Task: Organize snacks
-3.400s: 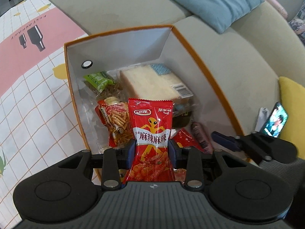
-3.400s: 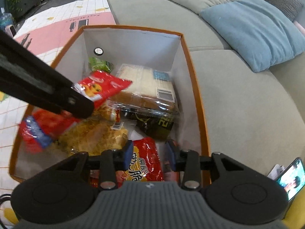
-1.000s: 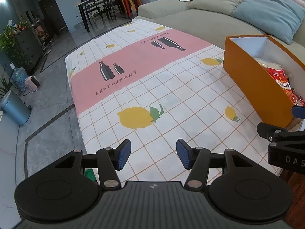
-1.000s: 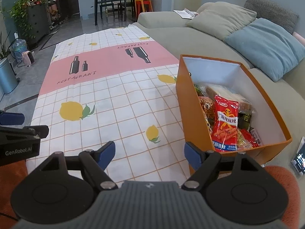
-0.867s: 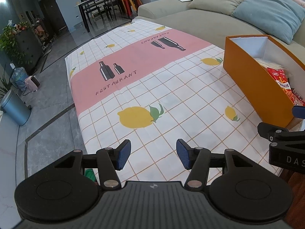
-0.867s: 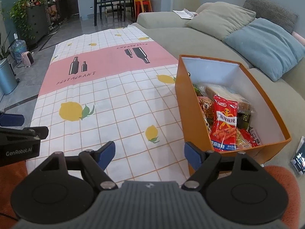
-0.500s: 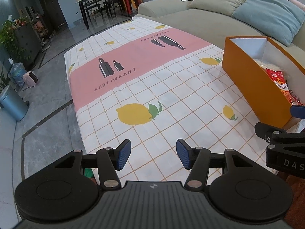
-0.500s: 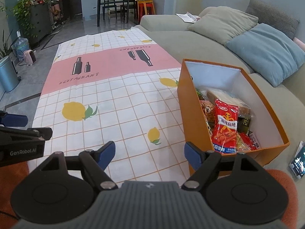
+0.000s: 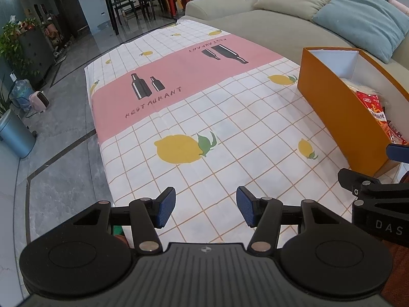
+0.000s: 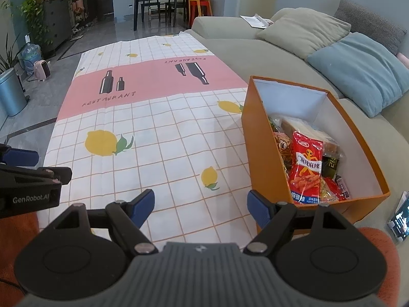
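left gripper (image 9: 205,206) wide, empty | right gripper (image 10: 200,206) wide, empty | snacks (image 10: 306,165) inside orange box (image 10: 263,148)

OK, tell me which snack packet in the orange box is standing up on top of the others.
The red spicy-strip packet with the orange alien figure, near the front of the orange box. It stands upright against the left wall; the bread and dark packet lie beneath and behind.
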`<state>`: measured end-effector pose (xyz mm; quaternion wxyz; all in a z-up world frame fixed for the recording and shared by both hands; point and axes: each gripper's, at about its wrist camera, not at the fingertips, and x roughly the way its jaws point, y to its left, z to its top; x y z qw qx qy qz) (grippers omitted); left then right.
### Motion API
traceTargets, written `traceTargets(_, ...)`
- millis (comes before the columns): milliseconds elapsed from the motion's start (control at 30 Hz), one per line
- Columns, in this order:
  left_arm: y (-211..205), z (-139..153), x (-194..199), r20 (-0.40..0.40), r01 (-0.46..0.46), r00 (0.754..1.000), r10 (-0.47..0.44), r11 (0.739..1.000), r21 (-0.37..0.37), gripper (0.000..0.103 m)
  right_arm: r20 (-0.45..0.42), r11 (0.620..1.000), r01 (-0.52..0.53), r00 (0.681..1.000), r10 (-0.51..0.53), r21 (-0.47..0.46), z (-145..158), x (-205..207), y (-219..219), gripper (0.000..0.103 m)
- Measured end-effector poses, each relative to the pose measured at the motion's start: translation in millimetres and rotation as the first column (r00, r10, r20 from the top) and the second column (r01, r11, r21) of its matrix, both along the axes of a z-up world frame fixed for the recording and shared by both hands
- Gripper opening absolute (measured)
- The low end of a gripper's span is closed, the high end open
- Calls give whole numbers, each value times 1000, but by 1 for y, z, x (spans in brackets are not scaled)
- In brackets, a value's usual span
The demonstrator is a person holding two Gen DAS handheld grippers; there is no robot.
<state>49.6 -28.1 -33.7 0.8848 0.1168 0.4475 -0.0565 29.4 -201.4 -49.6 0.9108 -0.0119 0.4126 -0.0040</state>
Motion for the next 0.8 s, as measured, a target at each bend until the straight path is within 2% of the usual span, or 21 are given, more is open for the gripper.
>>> traceTargets(800, -1, 2, 0, -5, 1, 1000, -1, 1000, -12, 65, -6, 1000, -3, 1000, 3, -5, 0, -2, 0, 78)
